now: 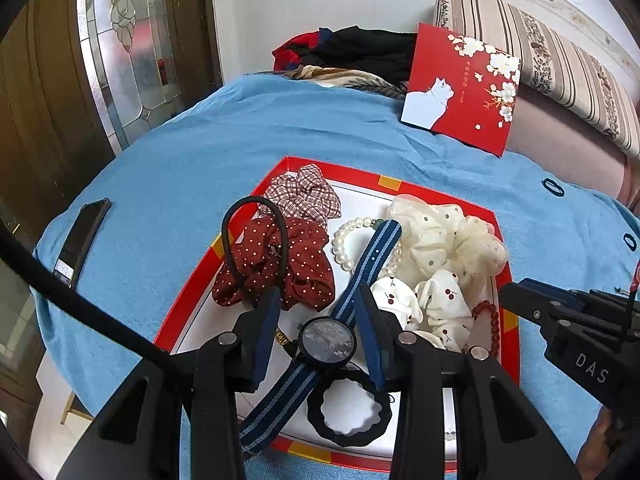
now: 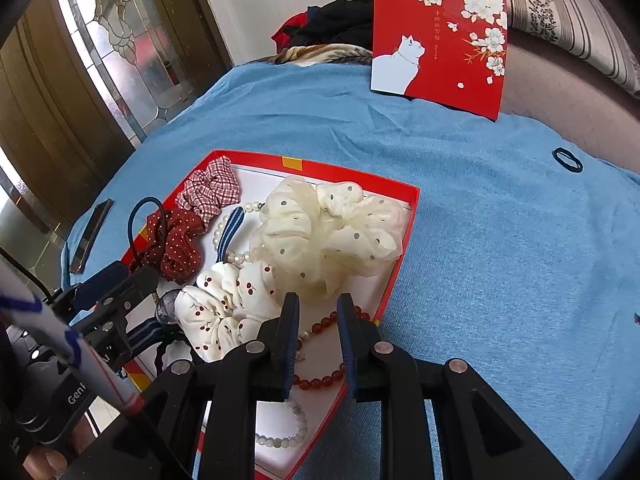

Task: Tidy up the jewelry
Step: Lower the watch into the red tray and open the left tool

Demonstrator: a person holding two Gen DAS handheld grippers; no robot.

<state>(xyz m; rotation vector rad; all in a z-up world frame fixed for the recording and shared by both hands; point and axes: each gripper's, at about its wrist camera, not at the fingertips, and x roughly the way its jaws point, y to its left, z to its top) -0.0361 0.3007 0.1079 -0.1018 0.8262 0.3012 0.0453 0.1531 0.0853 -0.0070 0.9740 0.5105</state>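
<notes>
Left wrist view: left gripper (image 1: pixel 318 312), jaws spread, straddles the watch (image 1: pixel 327 342) near the tray's (image 1: pixel 514 264) near edge (probably not touching), floppy strap, best pinched at the rigid case.

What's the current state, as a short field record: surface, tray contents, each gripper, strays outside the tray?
surface: blue cloth
tray: red-rimmed tray holding scrunchies, beads, watch
left gripper: open, straddling the striped-strap watch, contact not clear
right gripper: open, above the red bead bracelet
other beads: pearl bracelet; pale bead bracelet
outside tray: dark hair tie, phone, red cat lid
</notes>
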